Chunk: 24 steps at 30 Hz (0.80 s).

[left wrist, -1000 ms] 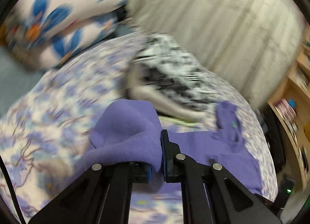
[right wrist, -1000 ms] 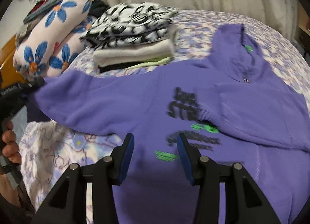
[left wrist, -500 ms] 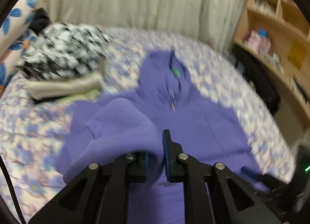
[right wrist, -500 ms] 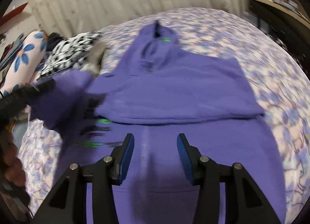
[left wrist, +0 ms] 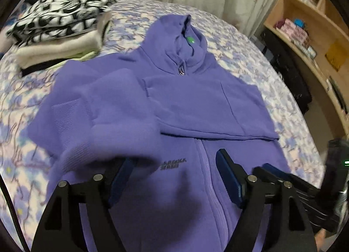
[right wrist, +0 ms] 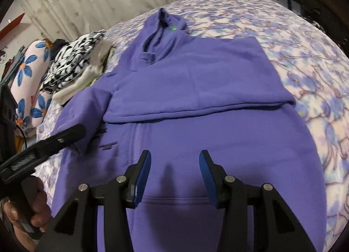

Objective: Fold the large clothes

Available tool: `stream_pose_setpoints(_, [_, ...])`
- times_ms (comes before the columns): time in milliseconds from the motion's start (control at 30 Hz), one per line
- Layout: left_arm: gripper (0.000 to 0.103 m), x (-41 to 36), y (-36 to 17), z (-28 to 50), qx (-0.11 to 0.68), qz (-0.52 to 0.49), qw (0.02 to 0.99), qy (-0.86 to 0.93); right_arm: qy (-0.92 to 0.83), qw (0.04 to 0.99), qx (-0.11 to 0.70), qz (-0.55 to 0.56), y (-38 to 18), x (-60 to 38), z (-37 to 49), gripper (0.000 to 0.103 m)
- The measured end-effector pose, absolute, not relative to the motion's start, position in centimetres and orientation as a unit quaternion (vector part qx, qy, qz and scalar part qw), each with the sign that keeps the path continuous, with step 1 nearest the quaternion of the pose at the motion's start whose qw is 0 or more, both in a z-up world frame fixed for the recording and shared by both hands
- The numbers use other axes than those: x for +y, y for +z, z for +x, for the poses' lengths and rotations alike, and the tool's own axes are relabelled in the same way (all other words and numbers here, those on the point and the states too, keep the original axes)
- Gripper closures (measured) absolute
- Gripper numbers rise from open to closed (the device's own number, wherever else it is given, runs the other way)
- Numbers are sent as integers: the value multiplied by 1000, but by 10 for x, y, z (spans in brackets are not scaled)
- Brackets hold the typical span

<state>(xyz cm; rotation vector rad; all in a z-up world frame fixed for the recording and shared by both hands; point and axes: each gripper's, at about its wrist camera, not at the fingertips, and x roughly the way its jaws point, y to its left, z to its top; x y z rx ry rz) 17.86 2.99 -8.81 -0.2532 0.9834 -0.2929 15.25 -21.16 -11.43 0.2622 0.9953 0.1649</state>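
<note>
The hoodie (left wrist: 196, 108) is soft matt fleece with ribbed cuffs. The bedsheet (right wrist: 305, 60) is smooth printed cloth. The shelf (left wrist: 314, 40) is pale wood.

Both the left gripper (left wrist: 174, 177) and the right gripper (right wrist: 173, 171) have black angular fingers faced with blue pads, a round silver screw behind each pad, and triangular cut-outs further back in the arms.
</note>
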Motion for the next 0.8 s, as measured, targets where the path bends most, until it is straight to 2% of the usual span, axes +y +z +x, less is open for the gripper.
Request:
stream_pose_setpoints(133, [20,60,-74,158,451,-138,876,-104,113,869,468,116,-112,-192,153,55])
stream_pose_setpoints(233, [20,83,-72,144,444,-148,881,-71,137,870,462,100,-107,-173,153,49])
stream_pose_setpoints(467, [20,130,-83,114,440,-166,882,-5,188,873,448,35,-93,-116,158,49])
stream_pose_setpoints(633, [20,151,-96,109,448,-173,877,18,208,873,438,-51,-94,-67,169,48])
stream_pose_setpoints(800, [20,163,-103,106,447,-181,876,26,208,868,412,-184,-107,-14,177,48])
